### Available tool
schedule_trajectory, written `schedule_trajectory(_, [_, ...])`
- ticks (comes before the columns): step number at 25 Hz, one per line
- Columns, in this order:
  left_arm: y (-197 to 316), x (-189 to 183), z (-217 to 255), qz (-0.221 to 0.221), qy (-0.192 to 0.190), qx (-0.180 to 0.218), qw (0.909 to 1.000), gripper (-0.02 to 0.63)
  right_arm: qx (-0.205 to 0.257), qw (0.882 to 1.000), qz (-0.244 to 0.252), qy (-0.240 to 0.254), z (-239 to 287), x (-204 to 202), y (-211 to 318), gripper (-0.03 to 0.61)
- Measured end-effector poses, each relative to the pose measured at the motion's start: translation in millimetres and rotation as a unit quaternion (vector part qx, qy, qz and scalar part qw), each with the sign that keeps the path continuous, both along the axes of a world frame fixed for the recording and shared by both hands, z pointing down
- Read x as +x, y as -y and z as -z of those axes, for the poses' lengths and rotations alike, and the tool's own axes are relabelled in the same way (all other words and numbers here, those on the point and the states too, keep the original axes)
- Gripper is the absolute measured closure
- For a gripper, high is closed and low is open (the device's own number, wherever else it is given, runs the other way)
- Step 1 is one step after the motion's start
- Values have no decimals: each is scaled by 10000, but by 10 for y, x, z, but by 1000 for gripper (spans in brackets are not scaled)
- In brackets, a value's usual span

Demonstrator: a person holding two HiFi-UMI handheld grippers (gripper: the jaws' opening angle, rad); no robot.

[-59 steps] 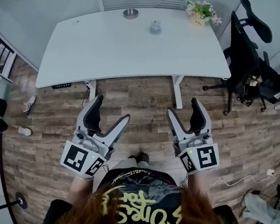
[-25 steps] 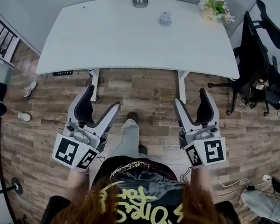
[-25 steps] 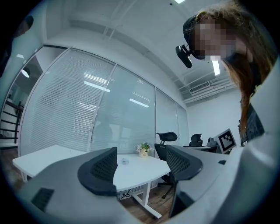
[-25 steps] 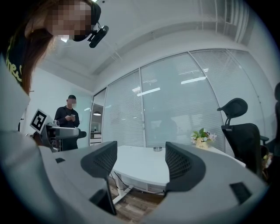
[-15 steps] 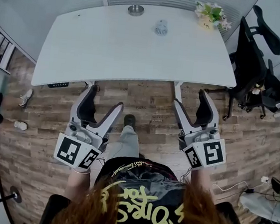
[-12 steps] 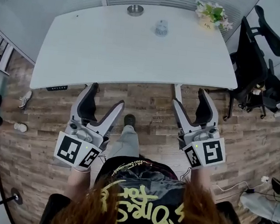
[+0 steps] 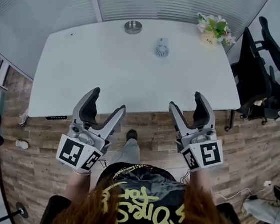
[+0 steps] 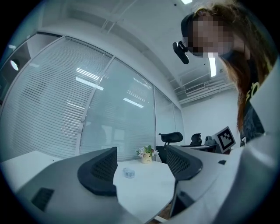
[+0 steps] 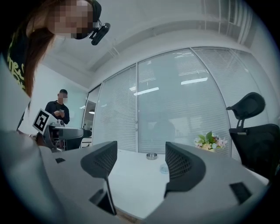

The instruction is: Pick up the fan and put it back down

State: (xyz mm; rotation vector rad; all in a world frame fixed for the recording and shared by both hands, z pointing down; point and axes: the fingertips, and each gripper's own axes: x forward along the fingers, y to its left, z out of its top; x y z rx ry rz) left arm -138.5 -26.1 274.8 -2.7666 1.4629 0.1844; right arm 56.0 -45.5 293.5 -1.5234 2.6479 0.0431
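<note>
The fan (image 7: 162, 48) is small, round and pale, and it stands on the far middle of the white table (image 7: 109, 75). My left gripper (image 7: 107, 102) and right gripper (image 7: 187, 103) are held side by side at the table's near edge. Both are open with nothing between the fingers, and the fan is far beyond them. In the left gripper view the fan (image 8: 129, 173) shows between the open jaws of the left gripper (image 8: 142, 164). In the right gripper view the right gripper (image 9: 140, 164) frames the tabletop, and its right jaw half hides the fan (image 9: 163, 168).
A metal dish (image 7: 133, 27) sits at the table's back edge, left of the fan. A pot of flowers (image 7: 213, 28) stands at the back right corner. Black office chairs (image 7: 265, 73) stand right of the table. A person (image 9: 59, 109) stands far off to the left.
The table has drawn closer in the head view. Both grippers have moved forward together from over the wooden floor to the table's near edge, jaws unchanged.
</note>
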Motion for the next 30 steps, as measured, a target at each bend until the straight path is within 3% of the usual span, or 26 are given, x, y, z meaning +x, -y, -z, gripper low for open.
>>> schedule_trajectory(14, [1239, -101, 148, -588, -11, -26, 9983, 270, -109, 9991, -395, -60, 57, -198, 1098, 253])
schedule_trajectory(30, [1988, -211, 13, -937, 80, -159, 9954, 290, -150, 9980, -620, 27, -16, -370, 1838, 253])
